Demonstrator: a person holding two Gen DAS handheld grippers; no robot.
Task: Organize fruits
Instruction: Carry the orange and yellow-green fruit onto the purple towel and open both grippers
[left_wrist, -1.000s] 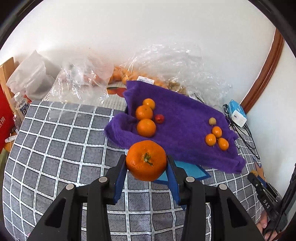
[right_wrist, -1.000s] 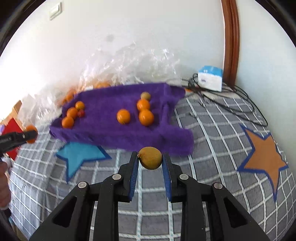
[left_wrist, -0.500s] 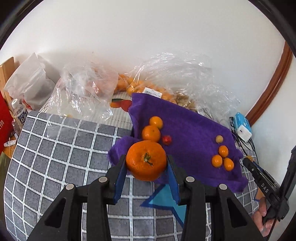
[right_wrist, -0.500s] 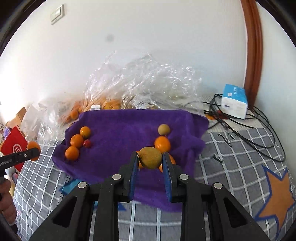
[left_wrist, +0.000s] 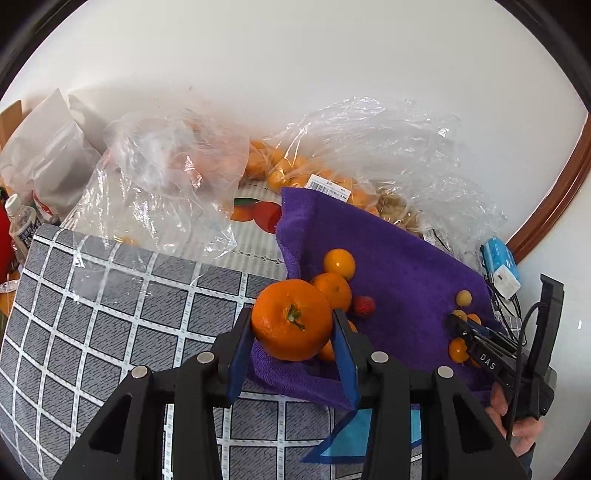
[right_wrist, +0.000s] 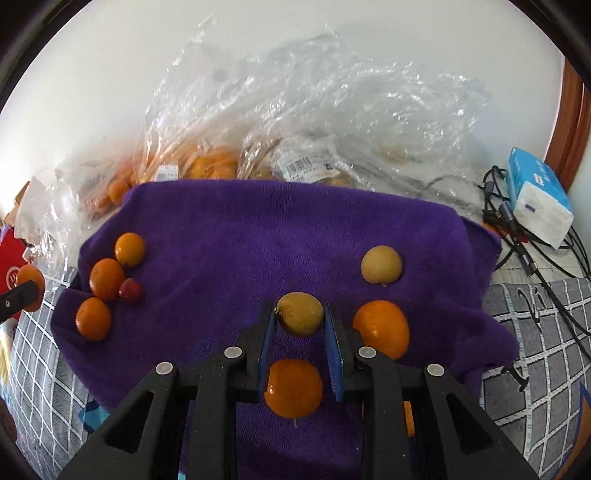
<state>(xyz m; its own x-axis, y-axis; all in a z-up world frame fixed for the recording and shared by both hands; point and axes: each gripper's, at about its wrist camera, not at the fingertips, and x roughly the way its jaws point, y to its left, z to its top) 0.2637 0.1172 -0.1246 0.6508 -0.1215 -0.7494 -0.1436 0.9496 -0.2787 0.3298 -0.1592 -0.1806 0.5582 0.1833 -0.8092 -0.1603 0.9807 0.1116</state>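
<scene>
From my left wrist view, the only text I can make out clearly is "DAS", in white letters on the black body of the right gripper (left_wrist: 453, 322) at the lower right of the frame. A white barcode label (left_wrist: 328, 186) sits on the clear plastic bag (left_wrist: 369, 147) at upper centre, but its print is too small for me to read. In my right wrist view, another barcode sticker (right_wrist: 300, 164) shows on the bags at upper centre, also illegible. The red packet (right_wrist: 11, 266) at the left edge carries a white round mark I cannot decipher.
</scene>
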